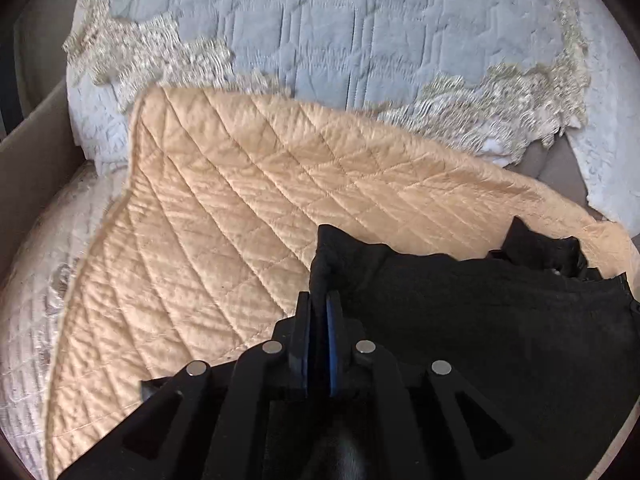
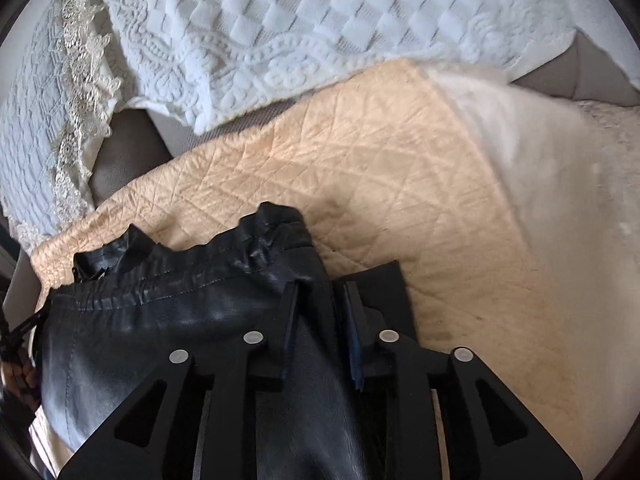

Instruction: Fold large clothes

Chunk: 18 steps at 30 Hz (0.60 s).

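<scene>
My left gripper (image 1: 319, 300) is pinched tight on one corner of the black garment (image 1: 480, 320). In the left view the cloth runs off to the right, over the tan quilt (image 1: 240, 208). In the right view my right gripper (image 2: 324, 292) has its jaws a little apart, with the garment's gathered edge (image 2: 192, 276) between them, running left. So the top edge lies stretched between my two hands.

Your left hand-held gripper (image 1: 319, 304) sits pinched tight on a bunched edge of the black garment (image 1: 460, 320), its blue pads almost meeting on the fabric. The garment spreads to the right over a peach quilted blanket (image 1: 224, 216). Beyond the blanket's far edge lies a pale blue quilted cover (image 1: 340, 32) trimmed with cream lace (image 1: 500, 96).
</scene>
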{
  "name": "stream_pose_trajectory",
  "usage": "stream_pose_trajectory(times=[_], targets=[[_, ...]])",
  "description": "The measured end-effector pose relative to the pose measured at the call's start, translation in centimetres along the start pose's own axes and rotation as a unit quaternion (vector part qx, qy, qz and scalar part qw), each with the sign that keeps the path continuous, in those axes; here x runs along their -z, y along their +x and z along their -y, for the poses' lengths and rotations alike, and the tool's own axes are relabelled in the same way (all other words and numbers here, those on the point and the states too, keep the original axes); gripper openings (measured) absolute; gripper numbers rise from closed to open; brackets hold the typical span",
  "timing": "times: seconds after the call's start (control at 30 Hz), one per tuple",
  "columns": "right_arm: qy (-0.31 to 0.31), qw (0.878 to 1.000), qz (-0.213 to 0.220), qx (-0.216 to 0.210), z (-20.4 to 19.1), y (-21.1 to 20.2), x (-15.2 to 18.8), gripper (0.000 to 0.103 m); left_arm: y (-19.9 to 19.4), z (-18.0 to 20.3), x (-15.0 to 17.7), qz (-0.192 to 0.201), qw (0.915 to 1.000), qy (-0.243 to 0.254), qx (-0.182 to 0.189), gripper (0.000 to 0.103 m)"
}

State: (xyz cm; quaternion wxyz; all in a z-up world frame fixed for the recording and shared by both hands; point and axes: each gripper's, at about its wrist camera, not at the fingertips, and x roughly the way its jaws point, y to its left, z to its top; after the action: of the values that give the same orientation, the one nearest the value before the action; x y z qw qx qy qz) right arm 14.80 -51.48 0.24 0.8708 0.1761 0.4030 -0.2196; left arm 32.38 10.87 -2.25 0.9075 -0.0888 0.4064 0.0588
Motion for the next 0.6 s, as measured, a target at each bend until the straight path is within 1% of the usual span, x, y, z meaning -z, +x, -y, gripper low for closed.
stream_pose_trajectory(times=[0.03,0.1,0.17,0.2,0.27,0.3,0.33,0.37,0.4,0.43,0.47,0.53,0.57,0.6], targets=[[-0.002,1.000,0.012,-0.014,-0.3,-1.8,0.4,0.024,-1.4,-0.1,0.1,0.015,0.9999,0.001,0.006,0.007],[-0.015,0.999,0.023,-0.032,-1.0,-4.6,1.8,0.026,-4.8,-0.3,1.0,0.044,0.9990,0.006,0.011,0.007],[-0.037,0.998,0.020,-0.054,-1.8,-6.9,4.1,0.026,-7.8,-0.8,3.0,0.059,0.9976,0.008,0.035,0.007],[-0.047,0.997,0.011,-0.061,-1.9,-7.4,5.5,0.026,-8.9,-1.0,4.1,0.061,0.9971,0.007,0.044,0.007],[-0.047,0.997,-0.021,-0.057,-1.4,-6.8,7.6,0.026,-9.8,-1.1,6.7,0.044,0.9972,0.013,0.059,0.007],[-0.042,0.998,-0.038,-0.041,-0.7,-5.9,8.4,0.023,-9.3,-1.0,7.7,0.032,0.9978,0.019,0.055,0.007],[-0.032,0.998,-0.050,-0.034,0.4,-4.9,9.0,0.020,-8.5,-0.7,8.5,0.017,0.9987,0.022,0.044,0.007],[-0.015,0.998,-0.050,-0.031,1.3,-4.3,9.2,0.007,-7.6,-0.9,9.3,0.000,0.9991,0.018,0.038,0.007],[0.005,0.998,-0.048,-0.028,1.9,-4.1,9.1,0.000,-6.7,-1.2,9.9,-0.011,0.9990,0.010,0.043,0.007],[0.032,0.998,-0.046,-0.033,2.3,-4.1,9.0,0.000,-6.1,-1.8,10.1,-0.017,0.9985,-0.009,0.050,0.007],[0.046,0.998,-0.044,-0.029,2.3,-4.3,8.9,0.000,-6.0,-2.4,10.1,-0.017,0.9978,-0.027,0.059,0.007],[0.046,0.998,-0.031,-0.019,1.3,-5.3,9.1,0.005,-6.9,-2.7,9.9,-0.010,0.9964,-0.059,0.060,0.007],[0.046,0.998,-0.024,-0.019,0.9,-6.2,9.5,0.014,-7.6,-2.6,10.2,-0.009,0.9961,-0.063,0.061,0.007],[0.053,0.998,-0.020,-0.029,0.6,-7.2,10.1,0.029,-8.3,-2.4,10.7,-0.008,0.9961,-0.062,0.061,0.008]])
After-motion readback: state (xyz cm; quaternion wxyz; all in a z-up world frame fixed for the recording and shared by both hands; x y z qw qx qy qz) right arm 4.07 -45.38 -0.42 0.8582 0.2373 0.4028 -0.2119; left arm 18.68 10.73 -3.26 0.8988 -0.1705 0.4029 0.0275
